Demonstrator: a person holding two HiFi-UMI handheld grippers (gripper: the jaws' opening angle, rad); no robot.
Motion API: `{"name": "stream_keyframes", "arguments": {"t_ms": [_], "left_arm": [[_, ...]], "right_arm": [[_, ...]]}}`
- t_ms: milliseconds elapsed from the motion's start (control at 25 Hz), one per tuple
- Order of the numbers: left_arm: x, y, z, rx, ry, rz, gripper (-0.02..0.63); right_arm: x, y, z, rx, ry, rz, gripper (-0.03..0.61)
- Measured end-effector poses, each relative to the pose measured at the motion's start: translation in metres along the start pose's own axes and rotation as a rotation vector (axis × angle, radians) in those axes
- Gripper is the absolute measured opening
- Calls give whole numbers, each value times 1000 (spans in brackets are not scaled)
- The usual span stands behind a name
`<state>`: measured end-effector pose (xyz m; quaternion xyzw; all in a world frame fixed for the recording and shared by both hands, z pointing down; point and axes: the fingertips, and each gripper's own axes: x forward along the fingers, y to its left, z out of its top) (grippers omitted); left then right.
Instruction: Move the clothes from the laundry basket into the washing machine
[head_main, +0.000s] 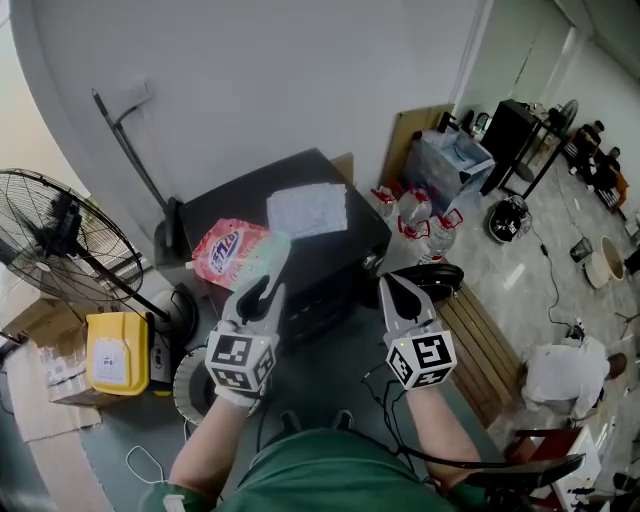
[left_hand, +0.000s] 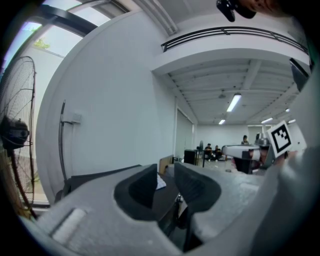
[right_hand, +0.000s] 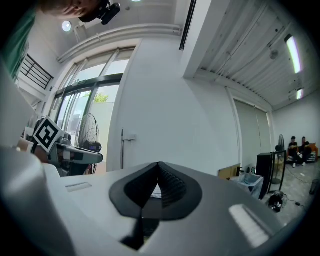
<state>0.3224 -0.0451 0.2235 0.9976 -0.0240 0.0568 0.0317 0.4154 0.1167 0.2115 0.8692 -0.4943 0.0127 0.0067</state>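
The person holds both grippers level, side by side and just short of the dark, box-shaped washing machine, which suggests a ready stance before any reaching begins. The left gripper has its jaws partly apart with nothing between them. The right gripper is clenched tight on nothing. A white crumpled sheet and a pink detergent pouch lie on the machine's top, probably parked there within reach for the wash. A pale round rim low beside the left hand may be the laundry basket. No clothes can be made out, so the transfer looks unstarted.
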Motion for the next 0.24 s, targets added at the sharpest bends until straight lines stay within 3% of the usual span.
{"name": "stream_keyframes", "arguments": {"t_ms": [240], "left_arm": [[-4, 2, 1, -5, -3, 3, 103]], "right_arm": [[-1, 2, 2, -1, 1, -5, 2]]}}
